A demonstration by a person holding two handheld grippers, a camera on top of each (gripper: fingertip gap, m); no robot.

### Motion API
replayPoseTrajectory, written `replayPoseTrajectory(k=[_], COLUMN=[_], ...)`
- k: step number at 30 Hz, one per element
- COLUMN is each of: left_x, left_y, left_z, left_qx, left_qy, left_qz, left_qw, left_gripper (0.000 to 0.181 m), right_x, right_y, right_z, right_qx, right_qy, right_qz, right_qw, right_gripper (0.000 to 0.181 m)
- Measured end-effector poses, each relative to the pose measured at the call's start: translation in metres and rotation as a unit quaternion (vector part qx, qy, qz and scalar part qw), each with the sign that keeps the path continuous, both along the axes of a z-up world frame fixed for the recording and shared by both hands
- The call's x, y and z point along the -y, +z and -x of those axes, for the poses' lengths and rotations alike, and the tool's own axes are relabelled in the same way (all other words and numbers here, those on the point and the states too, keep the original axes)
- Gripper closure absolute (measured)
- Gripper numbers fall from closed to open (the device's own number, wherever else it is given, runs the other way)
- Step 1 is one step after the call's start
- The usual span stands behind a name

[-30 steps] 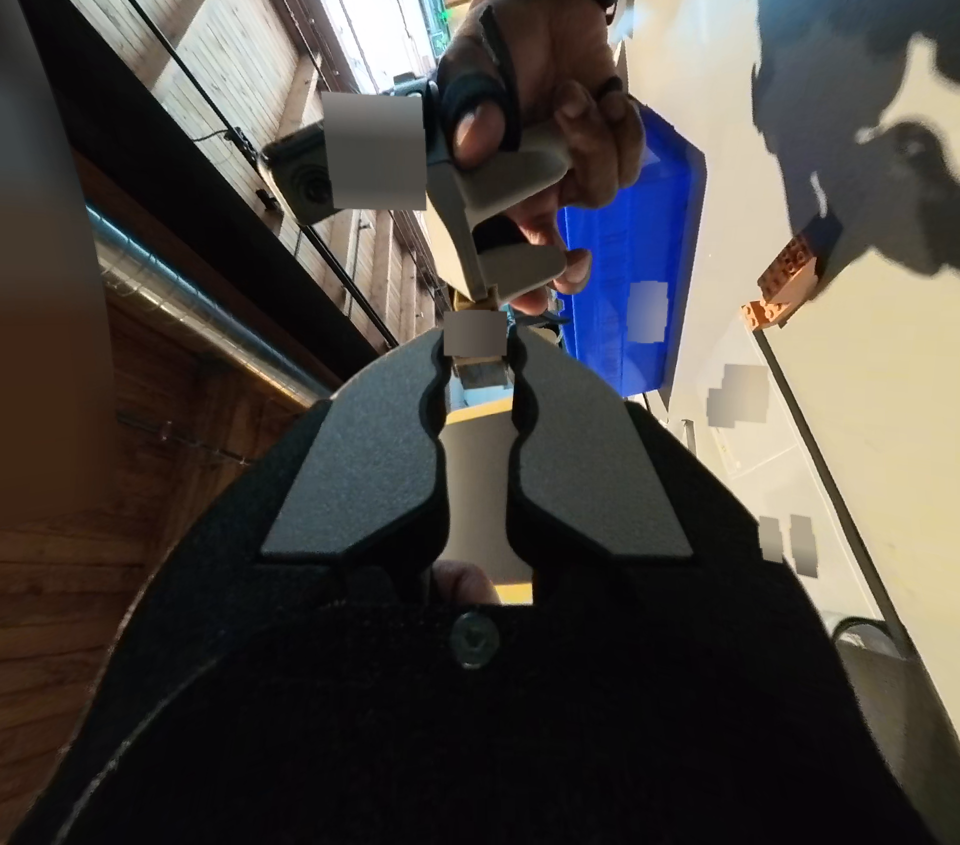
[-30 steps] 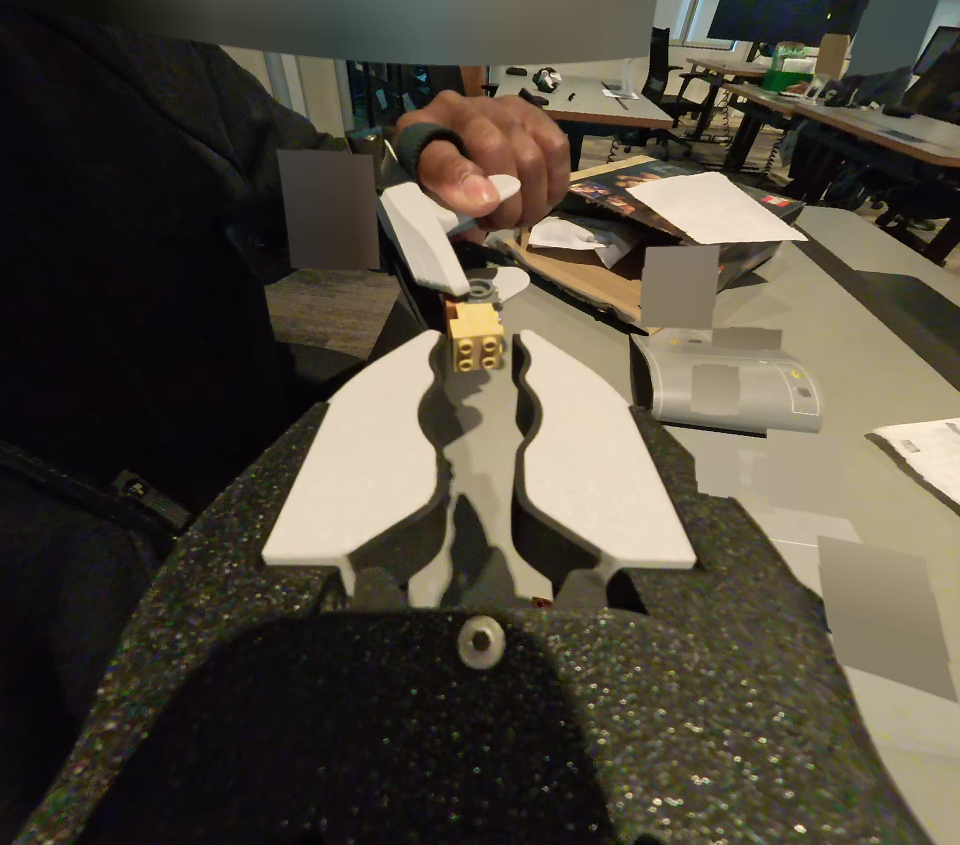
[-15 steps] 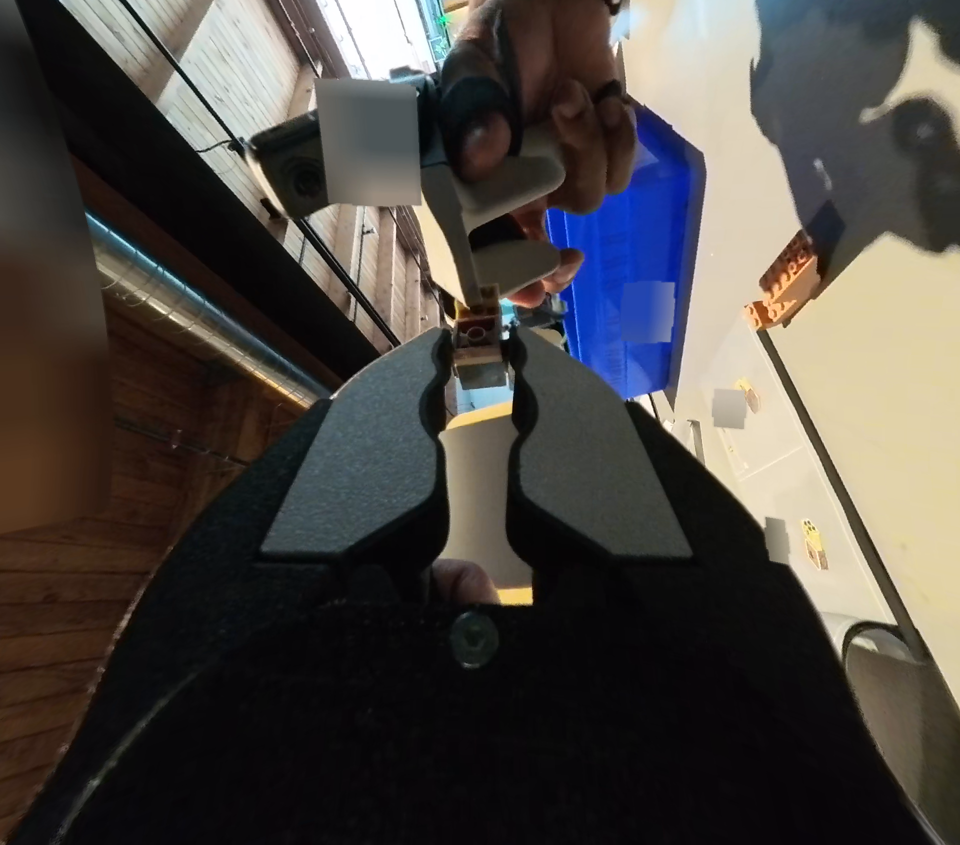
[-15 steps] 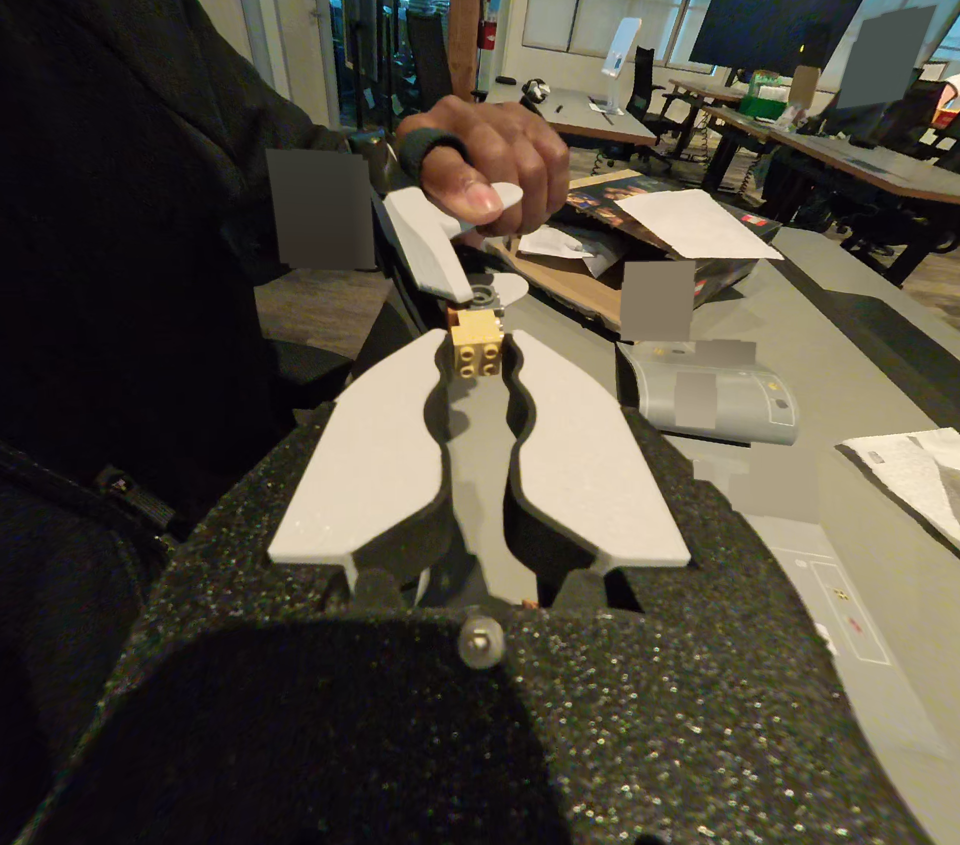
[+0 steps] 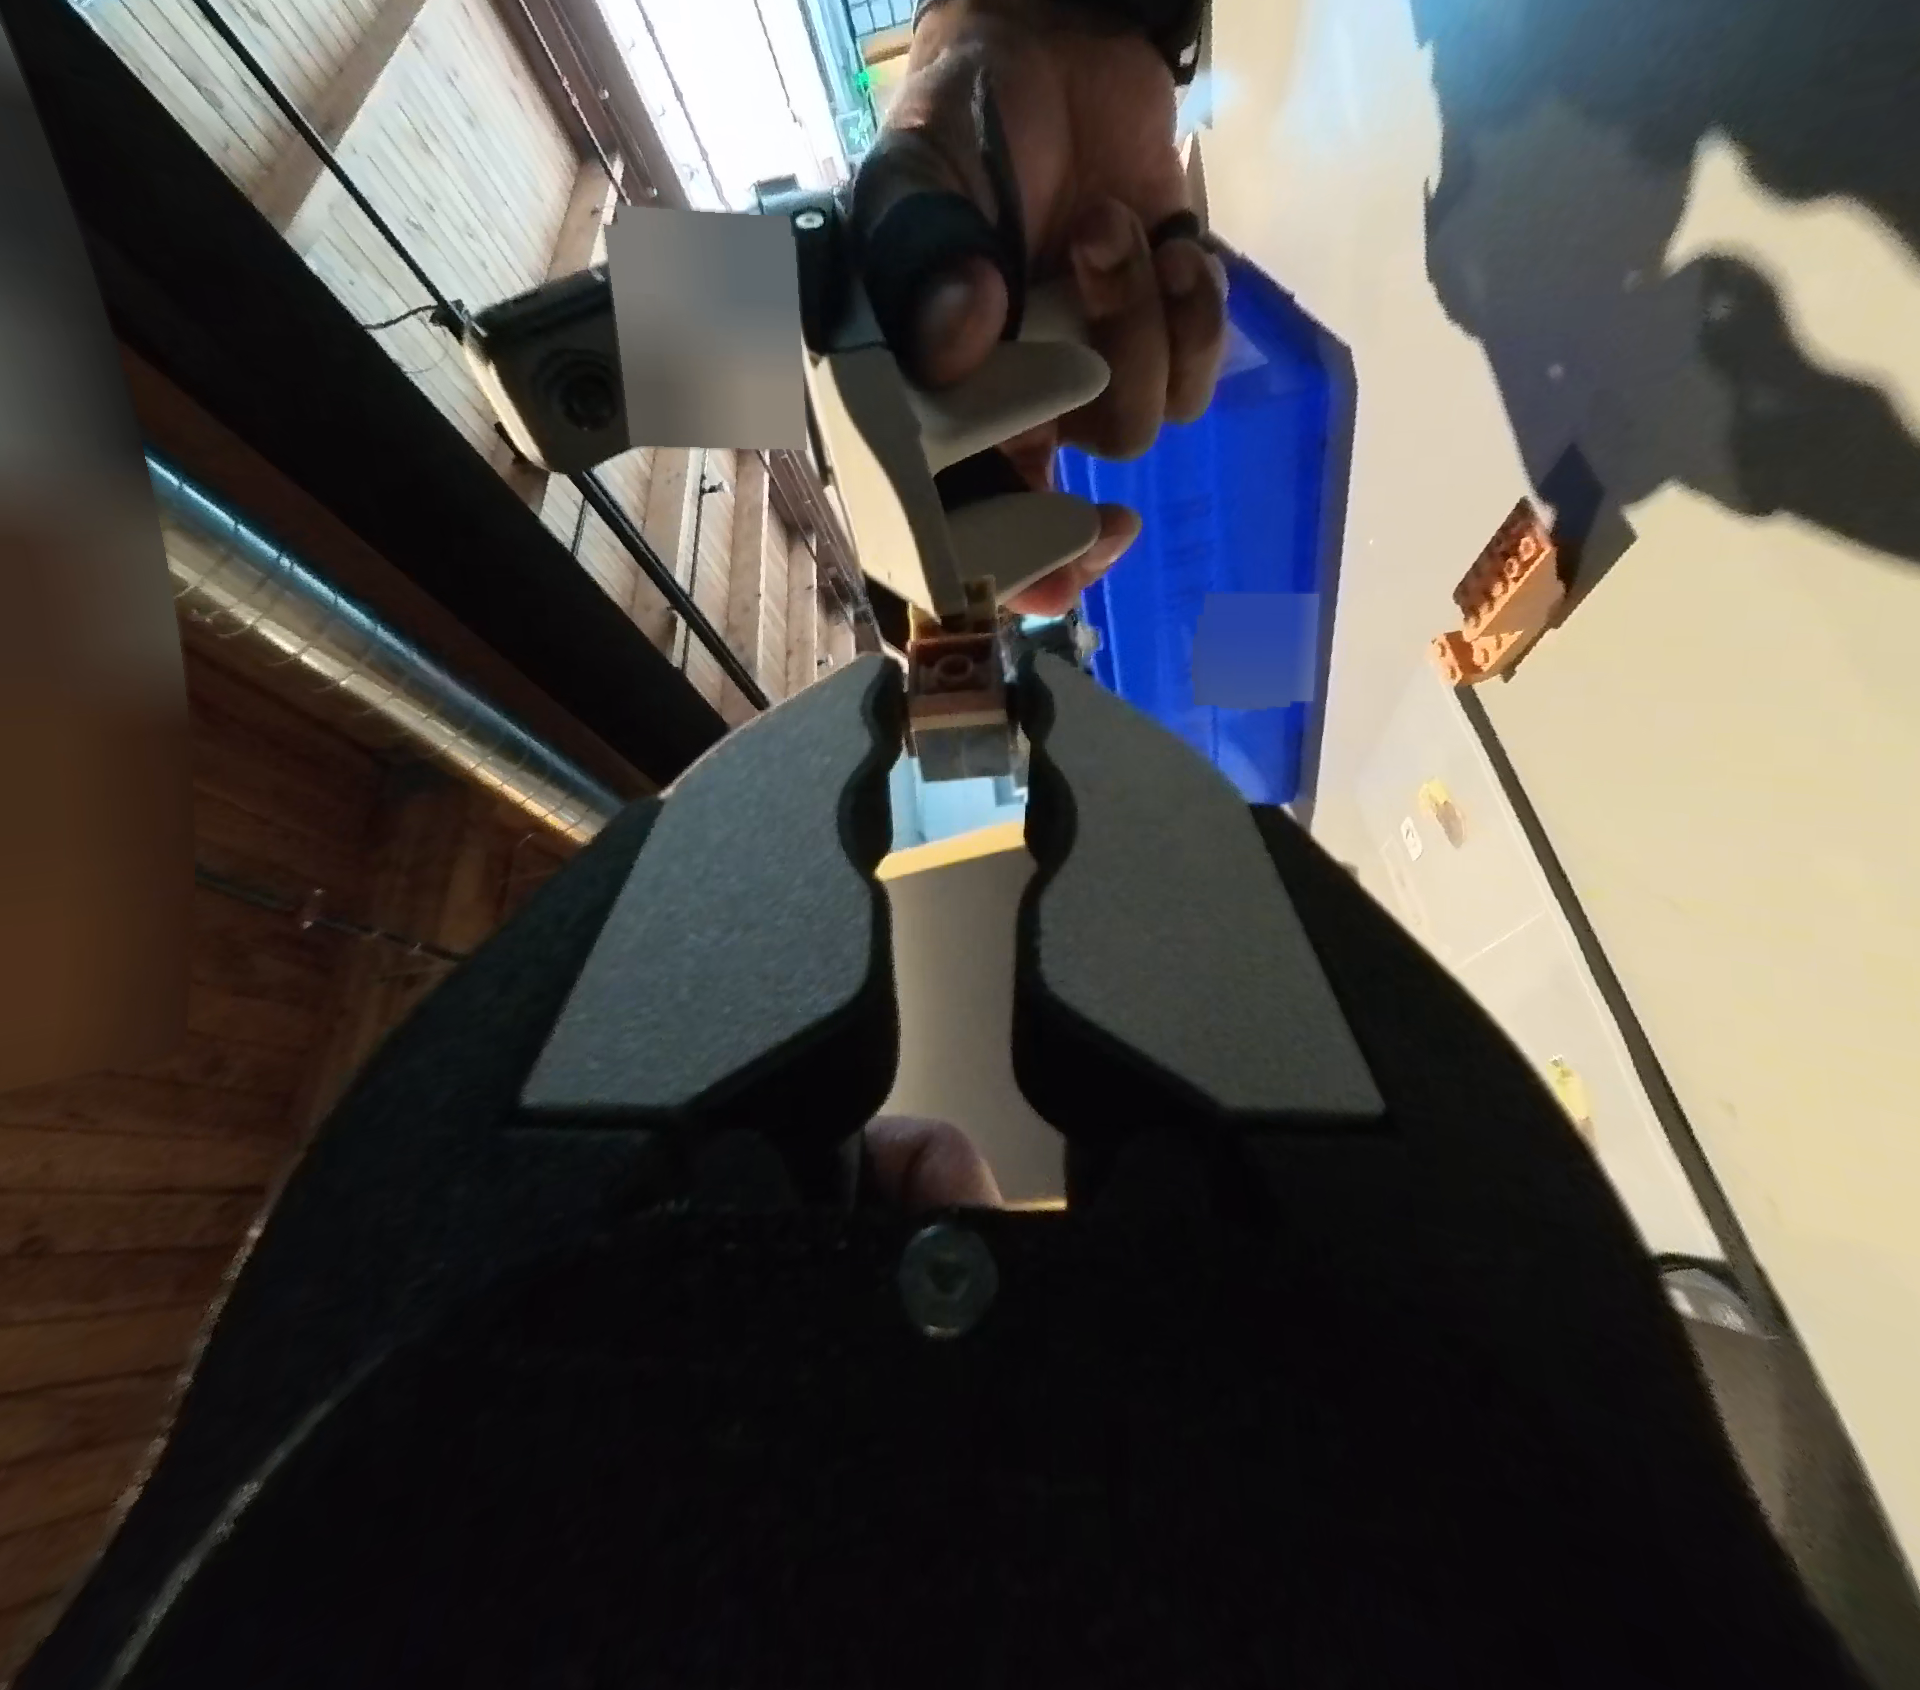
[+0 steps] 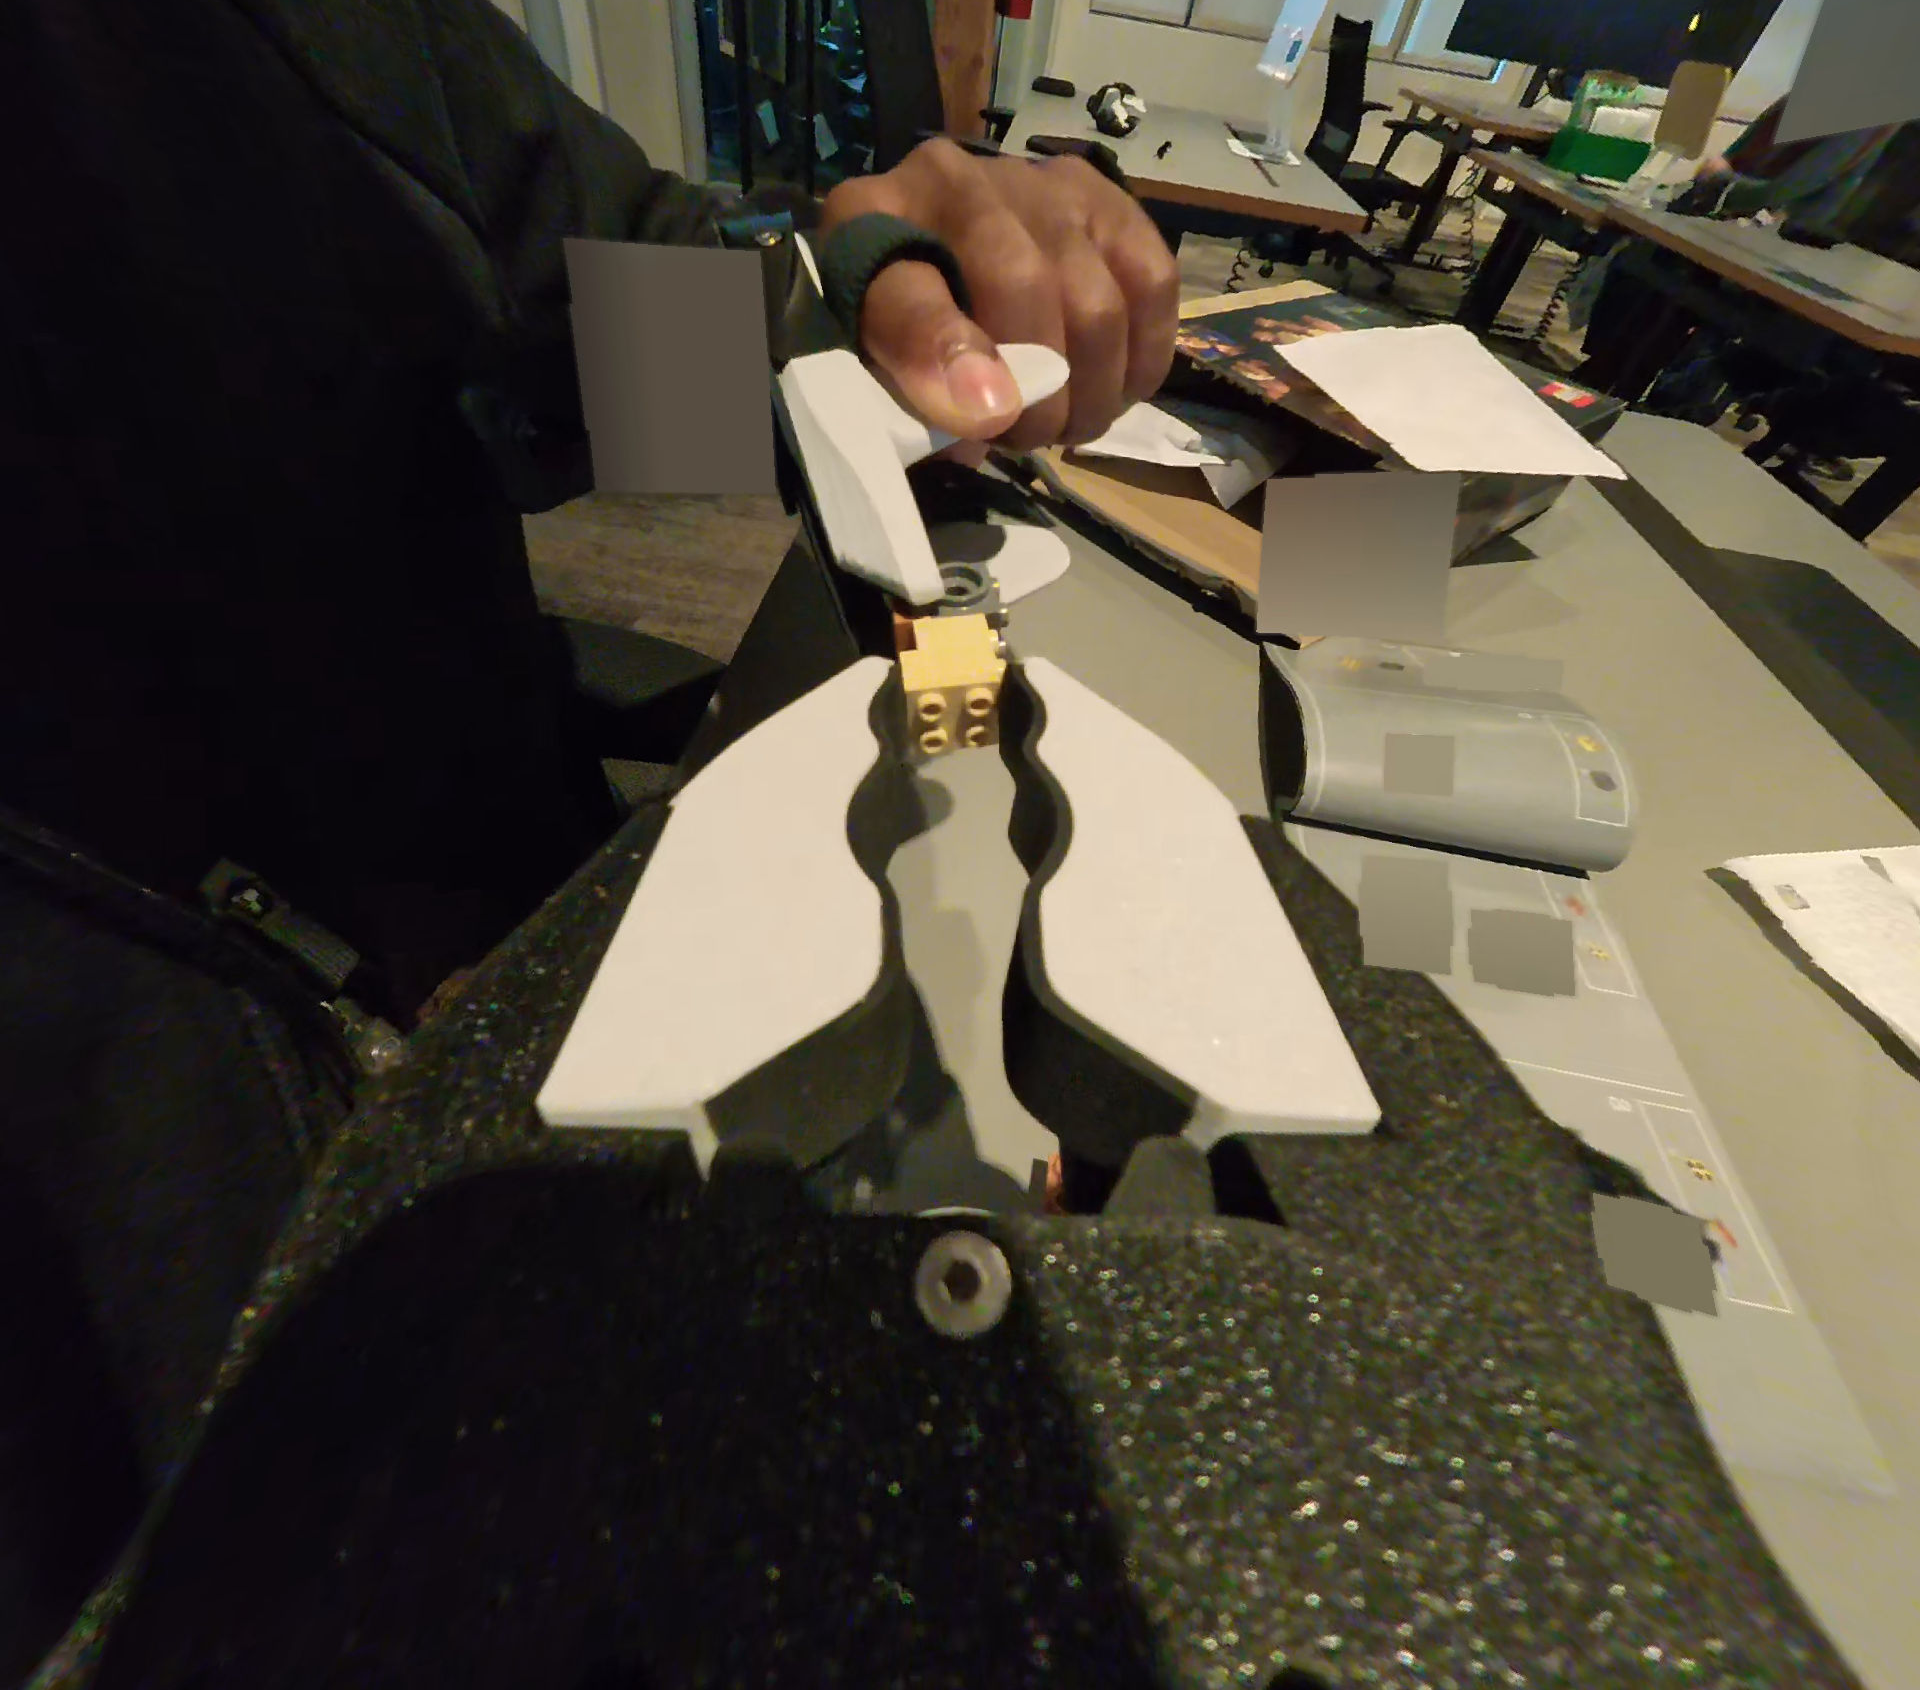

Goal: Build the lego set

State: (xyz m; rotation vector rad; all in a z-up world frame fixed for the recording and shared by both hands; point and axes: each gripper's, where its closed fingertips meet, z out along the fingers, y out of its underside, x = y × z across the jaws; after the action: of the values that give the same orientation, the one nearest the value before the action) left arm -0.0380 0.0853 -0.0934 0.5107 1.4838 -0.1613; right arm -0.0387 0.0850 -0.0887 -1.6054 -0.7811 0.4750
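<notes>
Both grippers are held in the air, tip to tip. My right gripper (image 6: pixel 951 684) is shut on a tan brick (image 6: pixel 948 705) with its studs facing the camera. My left gripper (image 5: pixel 958 705) is shut on a small brown and dark grey piece (image 5: pixel 956 731). In the right wrist view the left gripper (image 6: pixel 961 591) holds that piece, a dark grey round part (image 6: pixel 961 582) on brown, against the far side of the tan brick. In the left wrist view the right gripper (image 5: pixel 971 596) comes in from above in a person's hand (image 5: pixel 1049 206). The seam between the pieces is partly hidden.
A grey table (image 6: pixel 1714 705) carries a rolled grey sheet (image 6: pixel 1444 767), an open cardboard box (image 6: pixel 1351 414) and papers (image 6: pixel 1849 923). The left wrist view shows a blue bin (image 5: pixel 1226 560) and an orange-brown brick assembly (image 5: pixel 1501 601) on the table. A person's dark-clothed body is close on the left (image 6: pixel 260 393). My left and right fingertips are right by each other.
The two grippers have drawn closer together, so the tan brick now sits against the piece in the left gripper. Both stay shut on their pieces.
</notes>
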Motion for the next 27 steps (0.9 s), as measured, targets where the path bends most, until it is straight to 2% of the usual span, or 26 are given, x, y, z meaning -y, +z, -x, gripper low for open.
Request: replayPoseTrajectory(k=[8, 13, 17, 19, 22, 27], left_x=[0.0, -0.005, -0.011, -0.017, -0.035, -0.06], left_y=[-0.003, -0.005, -0.016, -0.022, -0.046, -0.087], left_z=[0.0, -0.002, -0.005, -0.008, -0.016, -0.025], left_qx=[-0.01, -0.028, -0.082, -0.12, -0.195, -0.311], left_qy=[-0.004, 0.003, 0.014, 0.03, 0.081, 0.154], left_qz=[0.013, 0.052, 0.14, 0.207, 0.279, 0.385], left_qw=[1.0, 0.998, 0.987, 0.97, 0.937, 0.855], left_gripper=[0.161, 0.162, 0.162, 0.161, 0.161, 0.161], right_x=[-0.001, -0.007, -0.015, -0.016, -0.017, -0.019], right_y=[-0.003, -0.005, -0.015, -0.02, -0.028, -0.046], right_z=[0.0, -0.004, -0.019, -0.028, -0.04, -0.054], right_qx=[-0.006, -0.025, 0.019, 0.033, 0.046, 0.077], right_qy=[0.003, -0.021, -0.074, -0.095, -0.12, -0.149], right_qz=[0.005, 0.0, -0.007, -0.013, -0.014, -0.003], right_qw=[1.0, 0.999, 0.997, 0.995, 0.992, 0.986], right_gripper=[0.164, 0.163, 0.136, 0.135, 0.138, 0.143])
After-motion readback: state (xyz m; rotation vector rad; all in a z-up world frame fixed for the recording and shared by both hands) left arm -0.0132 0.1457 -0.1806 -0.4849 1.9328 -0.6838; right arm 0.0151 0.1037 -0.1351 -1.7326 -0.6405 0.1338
